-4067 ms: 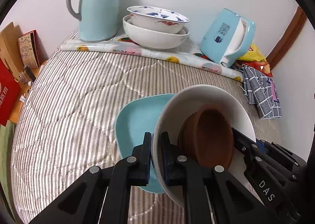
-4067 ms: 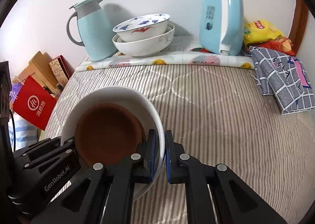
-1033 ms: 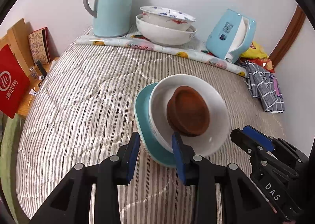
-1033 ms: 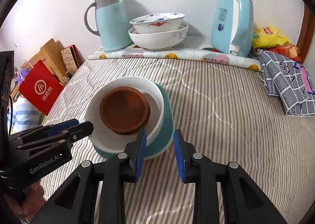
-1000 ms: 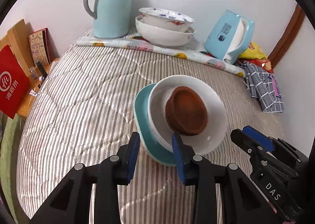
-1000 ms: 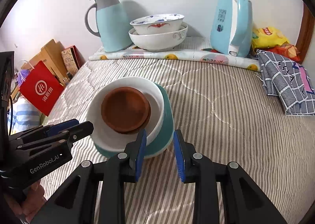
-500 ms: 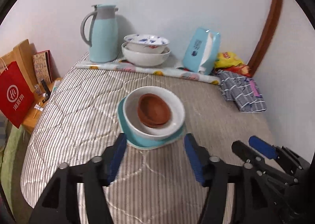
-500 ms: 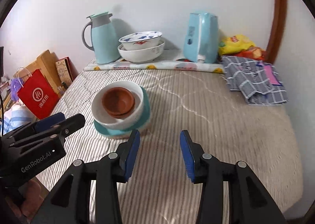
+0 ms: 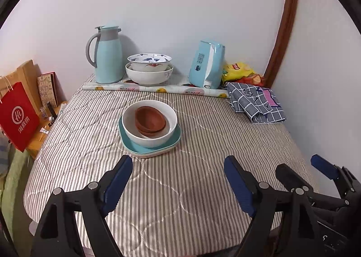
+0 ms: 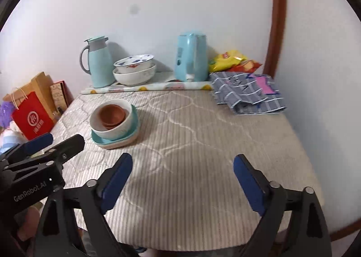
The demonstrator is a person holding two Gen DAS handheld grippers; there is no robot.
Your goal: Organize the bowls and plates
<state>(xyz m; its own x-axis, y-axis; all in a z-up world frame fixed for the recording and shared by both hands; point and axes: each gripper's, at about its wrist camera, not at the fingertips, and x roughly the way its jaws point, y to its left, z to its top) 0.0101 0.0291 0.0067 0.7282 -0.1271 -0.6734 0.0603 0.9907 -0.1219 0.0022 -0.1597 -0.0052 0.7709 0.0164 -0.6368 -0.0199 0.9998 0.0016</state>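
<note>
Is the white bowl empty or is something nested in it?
Not empty. The white bowl holds stacked brown dishes and sits upright on the teal plate.

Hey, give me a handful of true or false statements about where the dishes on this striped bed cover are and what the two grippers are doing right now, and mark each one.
1. The brown clay saucers sit inside the plain white bowl. True.
2. The plain white bowl stands directly on the striped quilted cover. False: it stands on the teal square plate, which has a pale plate under it.
3. The left gripper is clamped on the white bowl's rim. False: its jaws are wide open, short of the stack.
4. The right gripper is open and holds nothing. True.
5. The blue-patterned bowl is nested in the large white bowl beside the light blue thermos jug. True.
</note>
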